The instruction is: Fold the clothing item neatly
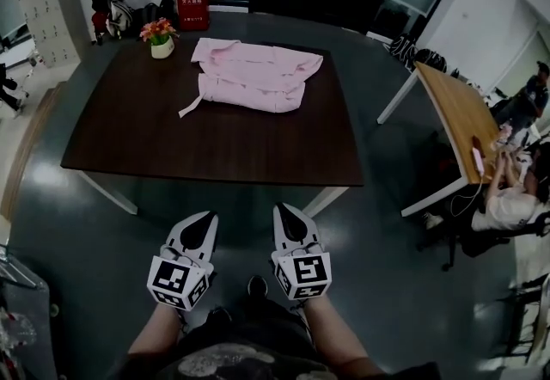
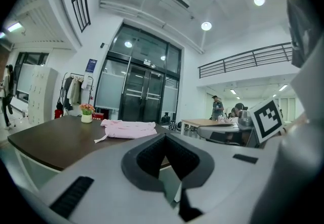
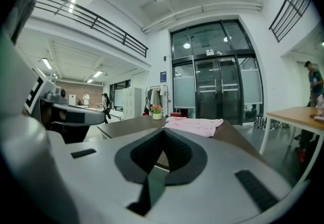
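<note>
Both grippers are closed tight and empty. In the head view the left gripper [image 1: 204, 222] and right gripper [image 1: 284, 215] are held side by side over a glossy grey floor, short of the table's near edge. Each is a pale wedge with a dark padded tip and a black-and-white marker cube at the back. The pink garment [image 1: 254, 75] lies well beyond them on the far half of the dark wooden table [image 1: 172, 142]. It is a soft, rumpled, roughly rectangular heap with a thin tie trailing off its left side. A small white flower pot [image 1: 160, 36] with orange blooms stands at the table's far left corner, apart from the cloth. A light wooden desk [image 1: 460, 116] stands to the right.

From the left gripper view, the ribbed black pads meet in a closed V with nothing between them. The pink garment [image 2: 129, 128] lies flat on the tabletop ahead, with the flower pot [image 2: 87, 113] to its left.

From the right gripper view, the pads are likewise pressed together. The garment [image 3: 195, 125] drapes near the table's right edge, with tall glass doors [image 3: 217, 91] behind it.
</note>
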`<state>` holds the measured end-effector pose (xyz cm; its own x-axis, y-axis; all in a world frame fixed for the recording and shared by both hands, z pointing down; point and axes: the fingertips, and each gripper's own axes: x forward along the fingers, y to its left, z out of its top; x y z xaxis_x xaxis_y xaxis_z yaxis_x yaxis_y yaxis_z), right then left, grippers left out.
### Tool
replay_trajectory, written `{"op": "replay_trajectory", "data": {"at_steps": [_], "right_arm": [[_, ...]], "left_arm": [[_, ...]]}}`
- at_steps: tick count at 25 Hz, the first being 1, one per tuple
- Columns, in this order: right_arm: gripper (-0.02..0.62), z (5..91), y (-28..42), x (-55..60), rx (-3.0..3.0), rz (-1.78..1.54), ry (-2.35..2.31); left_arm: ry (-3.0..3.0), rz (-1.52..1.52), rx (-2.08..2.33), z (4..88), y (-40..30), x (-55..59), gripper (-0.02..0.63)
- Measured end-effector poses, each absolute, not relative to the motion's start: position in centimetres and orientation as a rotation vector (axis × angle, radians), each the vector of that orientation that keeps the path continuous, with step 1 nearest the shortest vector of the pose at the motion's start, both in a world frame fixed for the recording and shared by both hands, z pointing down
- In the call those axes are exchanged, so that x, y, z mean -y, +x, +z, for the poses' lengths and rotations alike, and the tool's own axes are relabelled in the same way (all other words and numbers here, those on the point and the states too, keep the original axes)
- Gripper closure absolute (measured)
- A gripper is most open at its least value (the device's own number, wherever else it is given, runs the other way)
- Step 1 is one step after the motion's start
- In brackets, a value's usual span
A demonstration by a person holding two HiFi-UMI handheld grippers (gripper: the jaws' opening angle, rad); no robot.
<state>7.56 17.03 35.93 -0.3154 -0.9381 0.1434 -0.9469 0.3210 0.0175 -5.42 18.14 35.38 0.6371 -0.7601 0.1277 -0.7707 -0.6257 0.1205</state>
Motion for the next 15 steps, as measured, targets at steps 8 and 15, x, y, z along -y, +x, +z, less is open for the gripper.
{"op": "replay_trajectory", "data": {"at_steps": [8,15], "right_arm": [[0.603,35.4,5.2,-22.5,2.419,0.066,1.771],[0.603,35.1,3.6,-25.0,2.394,0.028,1.760]], "left_arm": [[2.737,0.050,1.212,34.6,-7.4,-22.8,0.595],[2.747,0.014,1.185,34.0,-8.9,-25.3,0.595]]}}
